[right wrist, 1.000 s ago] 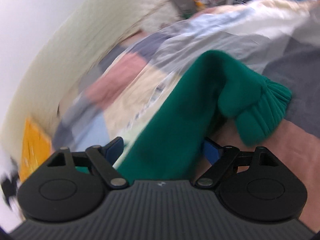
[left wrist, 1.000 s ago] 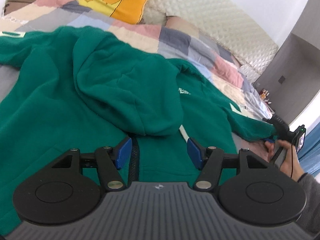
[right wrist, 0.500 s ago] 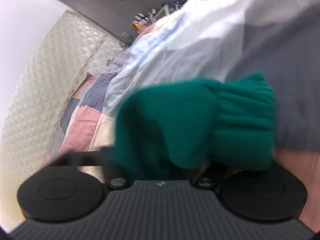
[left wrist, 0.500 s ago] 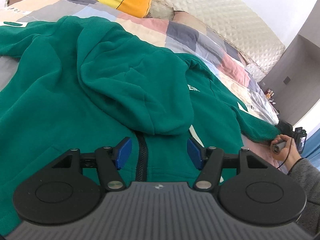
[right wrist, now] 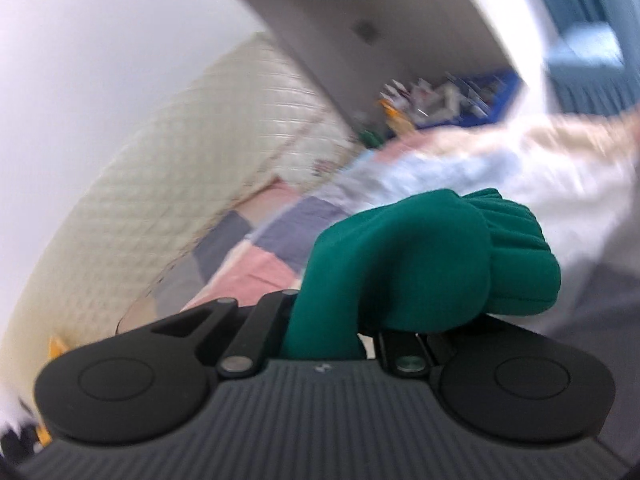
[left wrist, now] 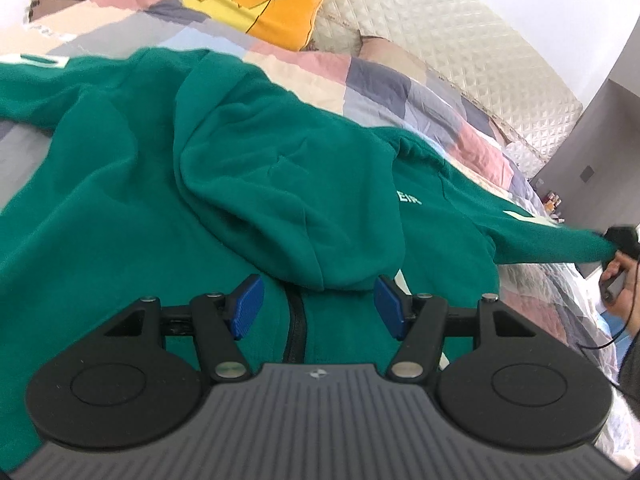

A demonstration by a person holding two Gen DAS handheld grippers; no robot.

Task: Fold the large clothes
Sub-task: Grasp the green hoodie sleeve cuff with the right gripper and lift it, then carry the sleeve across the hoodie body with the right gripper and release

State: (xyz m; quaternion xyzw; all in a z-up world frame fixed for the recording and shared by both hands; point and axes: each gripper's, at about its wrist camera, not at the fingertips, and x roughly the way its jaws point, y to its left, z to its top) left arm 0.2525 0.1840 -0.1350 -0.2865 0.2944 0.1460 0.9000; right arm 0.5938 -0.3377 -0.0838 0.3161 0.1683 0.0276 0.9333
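Observation:
A large green zip hoodie (left wrist: 120, 220) lies spread on the bed, its hood (left wrist: 288, 200) flopped forward over the chest. My left gripper (left wrist: 318, 312) hovers open just above the black zipper (left wrist: 294, 332), below the hood's edge, with nothing between its blue pads. The hoodie's far sleeve (left wrist: 540, 240) stretches right to my right gripper (left wrist: 620, 240), held by a hand. In the right wrist view the right gripper (right wrist: 332, 320) is shut on the sleeve's ribbed cuff end (right wrist: 440, 260), which bulges over the jaws and hides the pads.
A patchwork quilt (left wrist: 400, 80) covers the bed. An orange crown pillow (left wrist: 256, 0) leans on the quilted headboard (left wrist: 460, 40). A grey cabinet (left wrist: 600, 140) stands at the right, and the person's hand (left wrist: 618, 280) is by the bed's right edge.
The right gripper closed on the sleeve's cuff end and rose with it off the quilt, pulling the sleeve straight. The left gripper stayed open over the zipper, hardly moving.

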